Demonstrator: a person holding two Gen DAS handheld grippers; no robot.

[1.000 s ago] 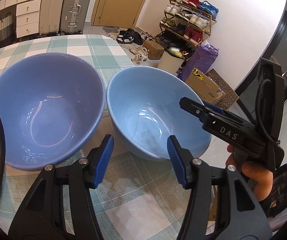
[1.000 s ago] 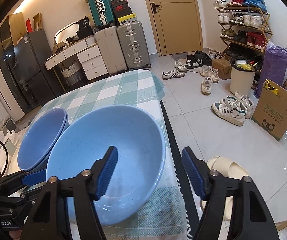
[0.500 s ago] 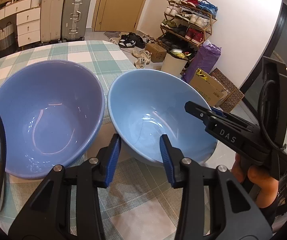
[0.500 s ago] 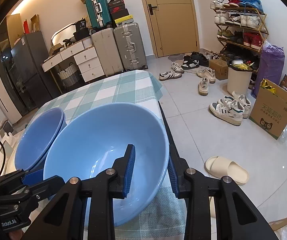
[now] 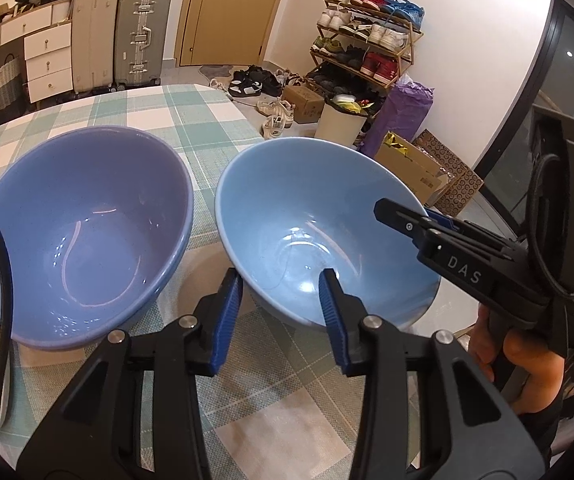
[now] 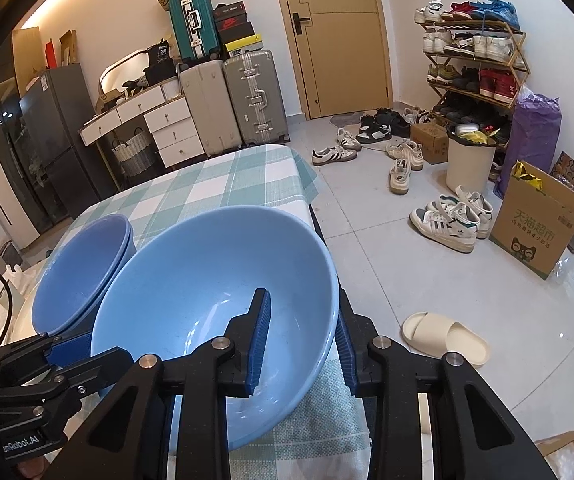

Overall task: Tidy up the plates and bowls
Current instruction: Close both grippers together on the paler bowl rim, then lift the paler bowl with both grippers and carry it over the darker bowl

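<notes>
A desk [image 5: 287,400] under a green-and-white check cloth stands in a cluttered entry room, and all the crockery sits at its near end.

Nearest are the two tools, both on the same light blue bowl [image 5: 307,208]. The left gripper [image 5: 282,312] straddles the bowl's near wall, one finger outside and one inside. The right gripper [image 6: 301,344] straddles the rim on the side by the desk's edge, again one finger in and one out. Both sets of fingers have just been closing with the bowl's wall between them, and both appear clamped on it, though the exact contact of the left pads is hard to make out.

Just beside this bowl, on its left and further onto the desk, sit the darker blue bowls [image 5: 87,220]. The right wrist view shows a doubled rim there, so I judge them to be two bowls nested. The coming move likely turns on that: the held bowl has to rise and travel left to drop into the stack, and the left gripper is on the nearer side. The bowl is round, so turning it matters little.

The count is one light bowl, seemingly two darker ones, no plates in view and two grippers.

Beyond are suitcases [image 6: 255,100], a door and a shoe rack [image 6: 471,60].
</notes>
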